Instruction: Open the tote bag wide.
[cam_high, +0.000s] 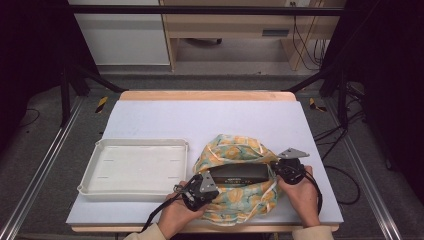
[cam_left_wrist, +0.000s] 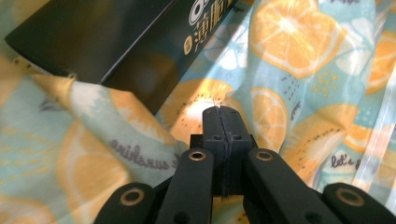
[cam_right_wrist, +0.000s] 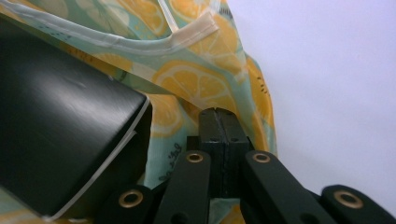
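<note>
1. Nearest the camera: the person's two hands at the front edge of the table (cam_high: 150, 117), each holding a gripper. The table is covered in a pale sheet.
2. White tray (cam_high: 95, 167), left of centre, nothing in it. It sits just beside the work, not touching either gripper.
3. Lemon-print cloth bag (cam_high: 235, 147), front centre-right, bunched up around a box. Its pale edging strip (cam_right_wrist: 187, 35) runs along the rim in the right gripper view.
4. Black box (cam_high: 239, 173) with printed lettering lies long-ways in the bag mouth, between the two grippers, resting on the cloth. Its top face is uncovered.
5. Left gripper (cam_left_wrist: 223, 114): jaws pressed together at the left end of the box, tips down on the cloth. Cannot tell whether any fabric is pinched between them.
6. Right gripper (cam_right_wrist: 218, 116): jaws likewise pressed together, at the box's right corner by the bag rim. Again no cloth visibly caught.
7. Risks, as judged:
   - If neither gripper actually has fabric, a pull would slide off and the bag mouth stays put.
   - The cloth is slack; tugging one side alone could drag the box sideways or tip it out.
   - A box corner may snag the edging strip.
</note>
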